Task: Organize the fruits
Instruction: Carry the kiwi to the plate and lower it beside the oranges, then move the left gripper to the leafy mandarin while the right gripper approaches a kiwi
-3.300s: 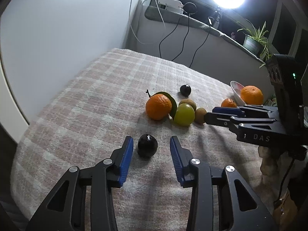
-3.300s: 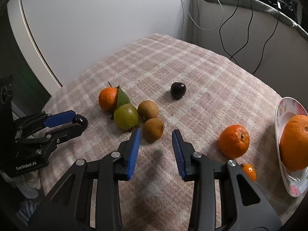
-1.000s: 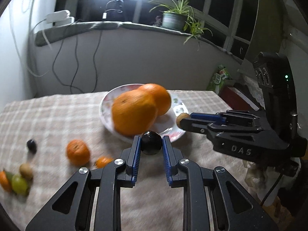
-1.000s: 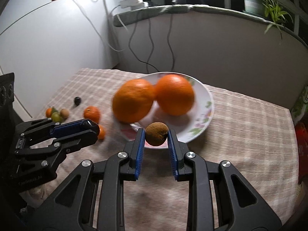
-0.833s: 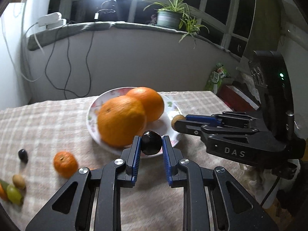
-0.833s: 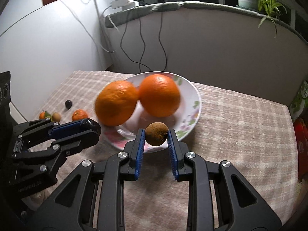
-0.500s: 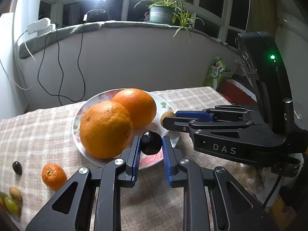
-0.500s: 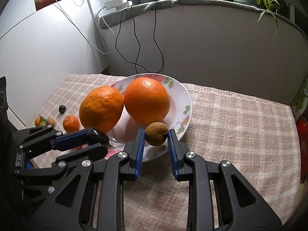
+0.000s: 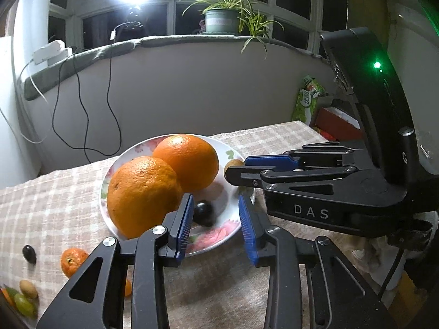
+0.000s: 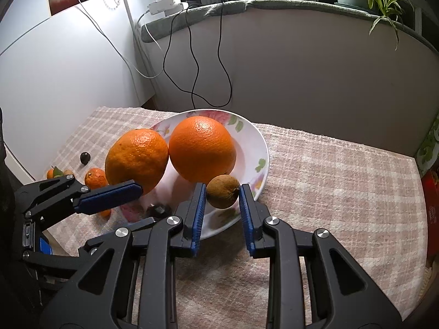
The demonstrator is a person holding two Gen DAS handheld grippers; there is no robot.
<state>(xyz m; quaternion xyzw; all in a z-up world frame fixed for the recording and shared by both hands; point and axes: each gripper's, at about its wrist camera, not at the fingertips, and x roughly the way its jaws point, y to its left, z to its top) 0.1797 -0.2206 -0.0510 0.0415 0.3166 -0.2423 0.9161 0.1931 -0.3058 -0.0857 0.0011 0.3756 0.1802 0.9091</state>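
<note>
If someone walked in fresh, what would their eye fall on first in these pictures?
Two big oranges fill the far side of the flowered plate. The left gripper is opening, a dark plum lying on the plate between its fingers; the right gripper holds a brown kiwi over the rim.

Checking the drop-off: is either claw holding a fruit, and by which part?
Right claw grips the kiwi by its sides. Left claw is opening; the dark plum lies loose on the plate.
</note>
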